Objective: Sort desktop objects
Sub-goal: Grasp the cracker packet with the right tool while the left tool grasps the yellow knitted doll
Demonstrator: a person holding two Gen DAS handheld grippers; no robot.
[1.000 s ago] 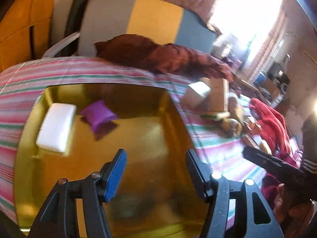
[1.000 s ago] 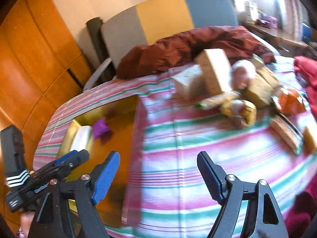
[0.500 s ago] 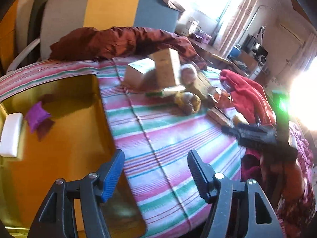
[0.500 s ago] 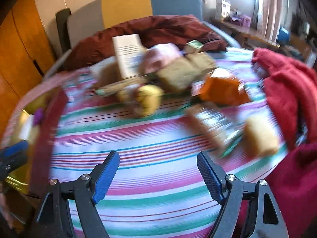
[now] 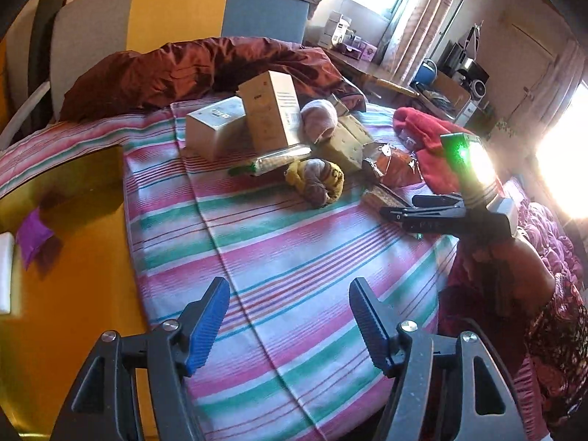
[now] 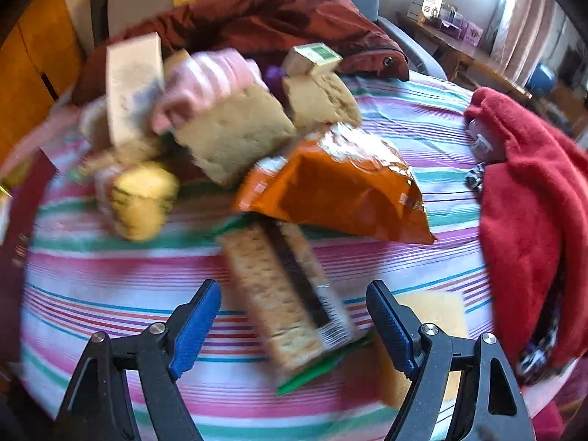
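Between the blue pads of the right hand-held gripper, jaws closing but still spread and not touching it, lies a clear-wrapped cracker pack on the striped cloth of the surface. Just right of that pack a yellow sponge sits partly under the right finger. Beyond the pack, an orange snack bag overlaps its far end; left of it a yellow rolled sock, blurred. Further back tan sponge blocks, a pink cloth ball, an upright cream box, small green-topped box. Red fleece bunched at the right edge. Left hand-held gripper spread wide, nothing between its pads, over bare striped cloth near the front edge. To its left a gold tray holding a purple pouch and a white block. Dark red quilt and chair at back.
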